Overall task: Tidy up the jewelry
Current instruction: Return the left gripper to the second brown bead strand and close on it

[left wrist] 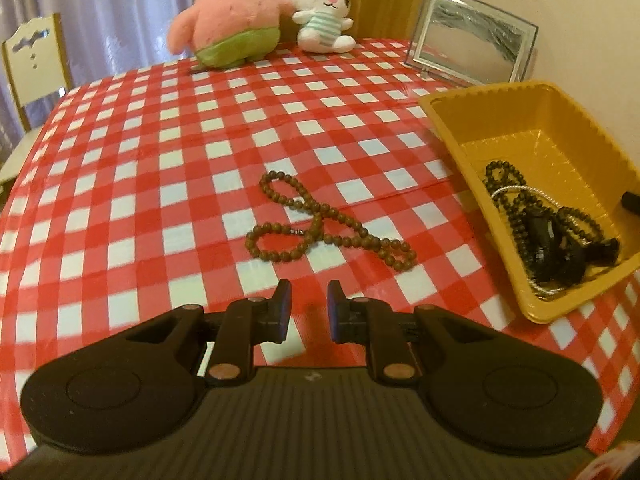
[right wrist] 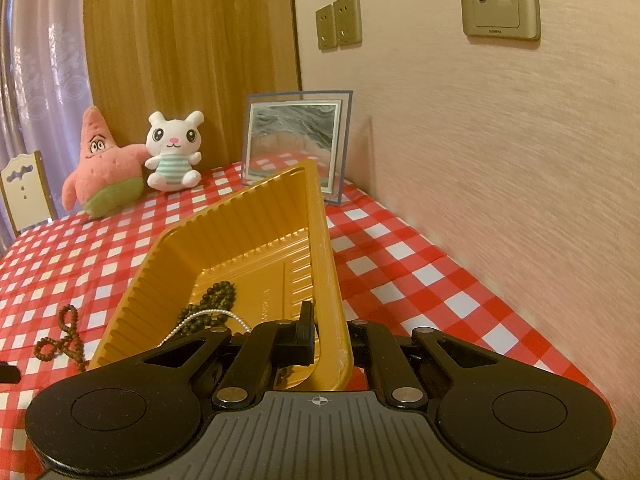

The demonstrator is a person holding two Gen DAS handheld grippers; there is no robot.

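Observation:
A brown bead necklace (left wrist: 320, 224) lies in loops on the red checked tablecloth, just ahead of my left gripper (left wrist: 309, 310), which is open and empty above the cloth. It also shows in the right wrist view (right wrist: 64, 338). A yellow plastic tray (left wrist: 520, 128) at the right holds dark bead strands (left wrist: 516, 200) and a silver chain (left wrist: 516, 190). My right gripper (right wrist: 330, 336) is shut on the tray's near wall (right wrist: 332, 312), one finger inside and one outside. The dark beads (right wrist: 212, 304) lie inside.
A pink star plush (left wrist: 224, 20) and a white bunny plush (left wrist: 322, 10) stand at the table's far edge. A glass picture frame (left wrist: 468, 36) stands behind the tray by the wall. A chair (left wrist: 34, 60) is at the far left.

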